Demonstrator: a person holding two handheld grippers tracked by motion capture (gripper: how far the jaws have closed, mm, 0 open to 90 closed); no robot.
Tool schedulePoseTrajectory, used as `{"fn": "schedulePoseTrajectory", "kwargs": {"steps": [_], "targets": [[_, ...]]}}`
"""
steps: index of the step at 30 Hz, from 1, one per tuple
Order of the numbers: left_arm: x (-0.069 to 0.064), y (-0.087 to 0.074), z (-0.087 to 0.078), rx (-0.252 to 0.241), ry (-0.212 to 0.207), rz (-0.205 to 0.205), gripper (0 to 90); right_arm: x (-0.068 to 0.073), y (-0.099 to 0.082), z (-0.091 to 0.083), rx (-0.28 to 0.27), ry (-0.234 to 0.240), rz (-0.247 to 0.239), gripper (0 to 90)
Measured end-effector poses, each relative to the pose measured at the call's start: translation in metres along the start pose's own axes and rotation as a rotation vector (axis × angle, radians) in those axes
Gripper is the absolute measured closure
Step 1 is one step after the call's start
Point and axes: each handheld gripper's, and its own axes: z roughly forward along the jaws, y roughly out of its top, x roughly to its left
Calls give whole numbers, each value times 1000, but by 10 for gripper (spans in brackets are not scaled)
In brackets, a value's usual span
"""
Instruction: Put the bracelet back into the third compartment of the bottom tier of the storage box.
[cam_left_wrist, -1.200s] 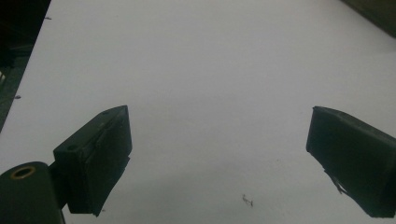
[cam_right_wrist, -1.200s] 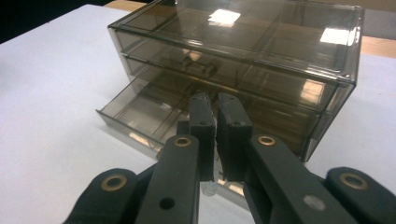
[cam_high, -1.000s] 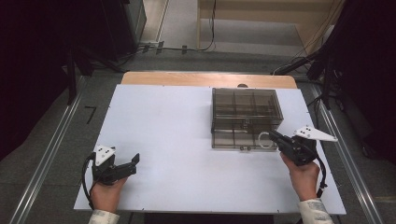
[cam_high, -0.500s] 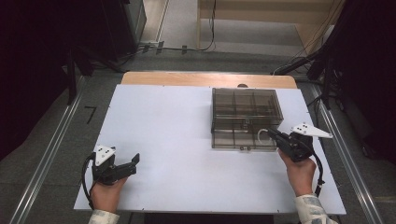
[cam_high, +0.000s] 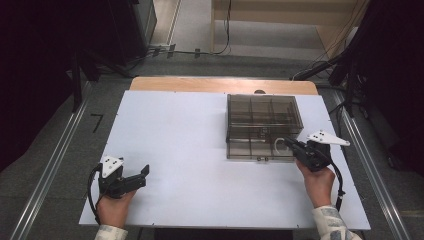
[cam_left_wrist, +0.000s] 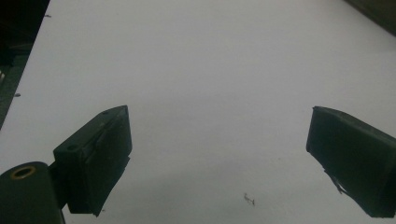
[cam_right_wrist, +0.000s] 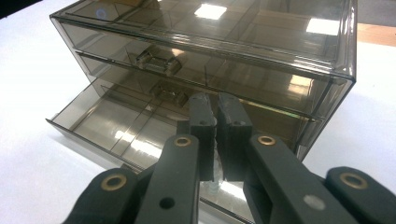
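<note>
A smoky clear drawer box (cam_high: 262, 117) stands on the white table (cam_high: 190, 130), right of centre. Its lowest drawer (cam_right_wrist: 116, 126) is pulled out toward me and I see nothing in its compartments. My right gripper (cam_high: 289, 143) hovers over the right part of that open drawer; in the right gripper view its jaws (cam_right_wrist: 213, 100) are pressed together, shut. A small pale curved thing (cam_high: 276, 145) shows at its tips, and I cannot tell what it is. My left gripper (cam_high: 142, 176) rests near the front left corner, open, with bare table between its jaws (cam_left_wrist: 219, 154).
The upper drawers (cam_right_wrist: 154, 63) of the box are pushed in, each with a clear handle. A wooden strip (cam_high: 220, 85) runs along the table's far edge. Dark floor and metal rails (cam_high: 50, 170) flank the table.
My right gripper has edged a little to the left, over the open drawer. The left gripper has stayed where it was.
</note>
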Motion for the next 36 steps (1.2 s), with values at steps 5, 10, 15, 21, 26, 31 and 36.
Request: {"fn": "schedulePoseTrajectory", "kwargs": {"steps": [5,10,15,21,26,31,36], "targets": [[0,0,0,0,1,2,74,0,-3,6,26,-3,-6,835],[0,0,0,1,2,2,74,-3,-5,10,45,-27,-5,835],[0,0,0,1,-2,-1,74,-7,-7,13,57,-53,-2,835],[0,0,0,0,-3,0,74,-13,-9,17,91,-73,19,835],[0,0,0,0,-4,1,74,-15,-11,20,111,-87,24,835],[0,0,0,0,-4,-1,74,-19,-13,22,134,-100,37,834],[0,0,0,-2,-5,0,74,-19,-14,24,149,-112,29,834]]}}
